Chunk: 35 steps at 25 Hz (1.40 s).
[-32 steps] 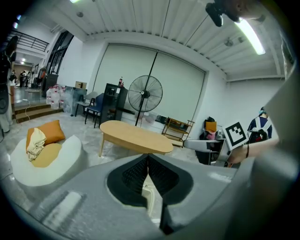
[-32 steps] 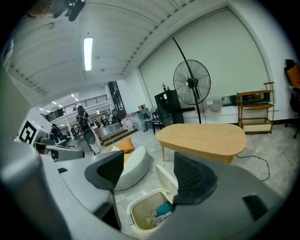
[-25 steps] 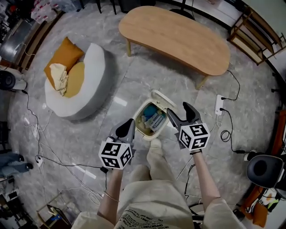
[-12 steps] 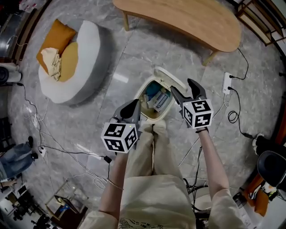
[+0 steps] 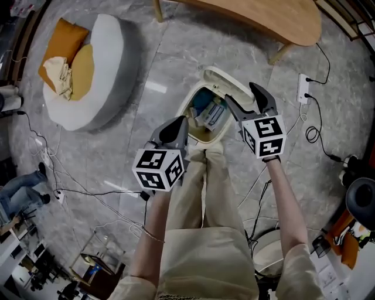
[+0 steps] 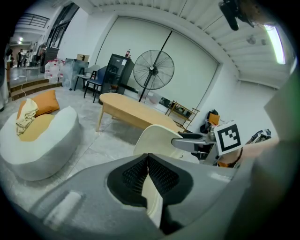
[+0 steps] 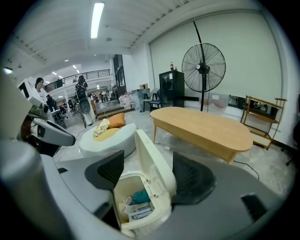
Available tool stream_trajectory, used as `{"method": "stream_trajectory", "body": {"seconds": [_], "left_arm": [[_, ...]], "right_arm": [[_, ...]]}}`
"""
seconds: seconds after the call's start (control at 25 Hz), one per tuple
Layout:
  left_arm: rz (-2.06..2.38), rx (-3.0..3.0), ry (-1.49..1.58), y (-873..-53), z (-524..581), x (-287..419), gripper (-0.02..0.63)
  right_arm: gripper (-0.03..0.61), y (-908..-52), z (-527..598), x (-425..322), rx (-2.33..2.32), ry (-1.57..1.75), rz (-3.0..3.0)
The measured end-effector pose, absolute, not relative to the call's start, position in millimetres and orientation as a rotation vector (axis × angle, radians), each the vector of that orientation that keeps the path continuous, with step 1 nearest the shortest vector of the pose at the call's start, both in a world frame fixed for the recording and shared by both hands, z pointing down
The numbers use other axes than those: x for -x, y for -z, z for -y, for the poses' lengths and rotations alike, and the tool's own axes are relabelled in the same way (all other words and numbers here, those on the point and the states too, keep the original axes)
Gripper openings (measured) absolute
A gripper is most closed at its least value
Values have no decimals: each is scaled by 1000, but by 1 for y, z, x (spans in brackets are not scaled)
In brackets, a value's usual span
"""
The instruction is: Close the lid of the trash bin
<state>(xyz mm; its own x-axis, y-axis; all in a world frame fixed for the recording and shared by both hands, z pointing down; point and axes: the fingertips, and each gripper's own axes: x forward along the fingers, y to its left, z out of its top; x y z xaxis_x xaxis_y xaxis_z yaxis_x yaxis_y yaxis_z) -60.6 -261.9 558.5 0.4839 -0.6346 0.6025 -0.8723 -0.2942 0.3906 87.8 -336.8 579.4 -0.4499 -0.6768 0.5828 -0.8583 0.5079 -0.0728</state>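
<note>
A cream trash bin (image 5: 188, 108) stands on the marble floor with its lid (image 5: 229, 84) swung up at the far right side; boxes and packets lie inside. My right gripper (image 5: 242, 95) is open and hovers at the lid's right edge. In the right gripper view the upright lid (image 7: 151, 157) and the bin's rim (image 7: 140, 224) lie between the spread jaws of the right gripper (image 7: 148, 172). My left gripper (image 5: 178, 127) is shut and empty, above the bin's near left rim. The left gripper (image 6: 148, 158) looks past its joined pads at the lid (image 6: 157, 137).
The person's shoe (image 5: 205, 153) touches the bin's near side. A wooden table (image 5: 258, 14) stands beyond the bin, and a white pouf (image 5: 102, 70) with orange cushions lies at the left. Cables and a power strip (image 5: 303, 88) lie on the floor at the right. A standing fan (image 7: 203, 67) is behind the table.
The view has closed in on the bin. Both grippers have moved forward towards it; the right one now stands beside the raised lid, and the left one is over the near rim.
</note>
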Motion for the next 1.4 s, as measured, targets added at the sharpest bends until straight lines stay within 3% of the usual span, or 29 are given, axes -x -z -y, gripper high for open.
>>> {"method": "stream_trajectory", "body": {"seconds": [1.4], "left_arm": [[1269, -1996, -398, -572, 202, 75, 23]], "right_arm": [[327, -599, 255, -35, -1123, -434, 2329]]}}
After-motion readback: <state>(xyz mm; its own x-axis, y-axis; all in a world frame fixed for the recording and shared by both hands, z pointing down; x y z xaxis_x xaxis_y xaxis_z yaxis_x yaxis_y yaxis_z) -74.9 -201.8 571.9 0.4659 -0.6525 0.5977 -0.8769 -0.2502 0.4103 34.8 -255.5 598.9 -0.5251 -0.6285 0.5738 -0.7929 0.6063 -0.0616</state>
